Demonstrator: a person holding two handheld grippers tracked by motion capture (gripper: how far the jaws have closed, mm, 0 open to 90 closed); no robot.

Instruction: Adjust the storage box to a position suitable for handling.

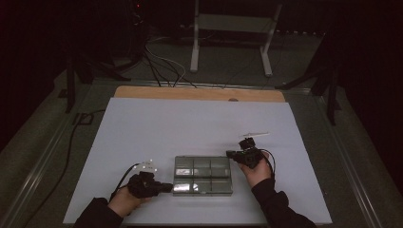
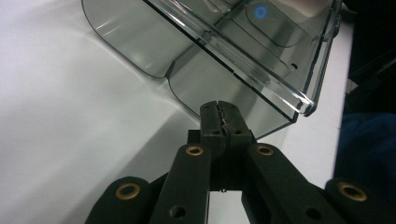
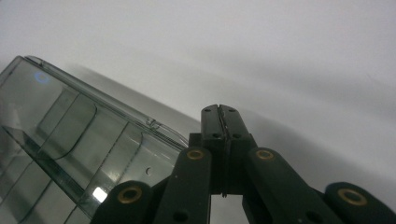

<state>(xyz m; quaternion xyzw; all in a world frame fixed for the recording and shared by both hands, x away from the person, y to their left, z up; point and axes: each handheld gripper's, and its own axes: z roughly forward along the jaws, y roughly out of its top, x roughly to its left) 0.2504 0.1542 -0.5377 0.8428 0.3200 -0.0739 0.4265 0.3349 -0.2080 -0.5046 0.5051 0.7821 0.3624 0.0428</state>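
High view: the clear smoky-grey organizer box [image 1: 203,175] lies flat on the white sheet [image 1: 190,123] that covers my table, close to the sheet's near edge and about midway across it. Its long axis runs left to right across the table, and its compartments sit in two rows of three.

My left gripper [image 1: 164,187] sits just beside the box's left end, at the near corner; in the left gripper view [image 2: 223,109] its jaws are pressed together with nothing between them, tips right up against the box's clear side wall [image 2: 224,84]. I cannot tell if they touch it. My right gripper [image 1: 230,154] is at the box's far right corner; in the right gripper view [image 3: 219,116] its jaws are also together and empty, with the box's rounded rim [image 3: 154,125] just beside them.

A small pale strip [image 1: 254,135] lies on the sheet beyond the box, past my right gripper. Beyond the box the sheet is open up to the wooden table edge [image 1: 199,93]. Little sheet lies between the box and the near edge.
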